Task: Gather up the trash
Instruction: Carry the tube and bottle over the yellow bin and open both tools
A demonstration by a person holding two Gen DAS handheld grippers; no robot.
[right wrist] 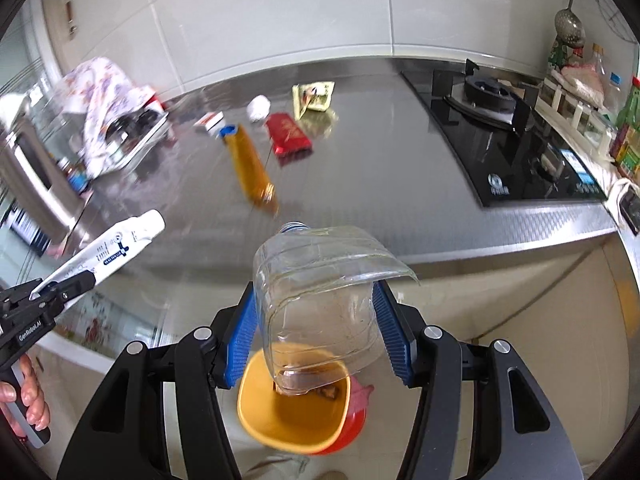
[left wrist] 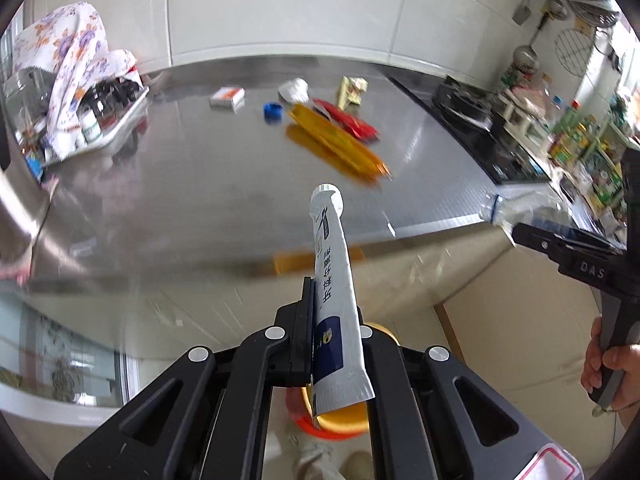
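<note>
My left gripper [left wrist: 334, 312] is shut on a white toothpaste tube [left wrist: 334, 276], which sticks out past the counter edge; the same tube [right wrist: 116, 246] shows at the left of the right wrist view. My right gripper [right wrist: 316, 312] is shut on a crushed clear plastic bottle [right wrist: 320, 300], blue pads against its sides. Below both grippers, on the floor, stands a yellow bin [right wrist: 288, 408] with a red part beside it. On the steel counter [left wrist: 200, 184] lie an orange wrapper [left wrist: 340, 142], a red packet [left wrist: 348, 120], a blue cap [left wrist: 273, 111], a crumpled white paper [left wrist: 294, 90], a small white box [left wrist: 227, 97] and a yellowish sachet [left wrist: 352, 90].
A tray with jars under a flowered cloth [left wrist: 76, 68] sits at the counter's left. A black gas hob [right wrist: 512, 140] fills the right side, with bottles and jars [right wrist: 600, 112] behind it. A hand [left wrist: 608, 364] holds the right gripper's handle. White tiled wall behind.
</note>
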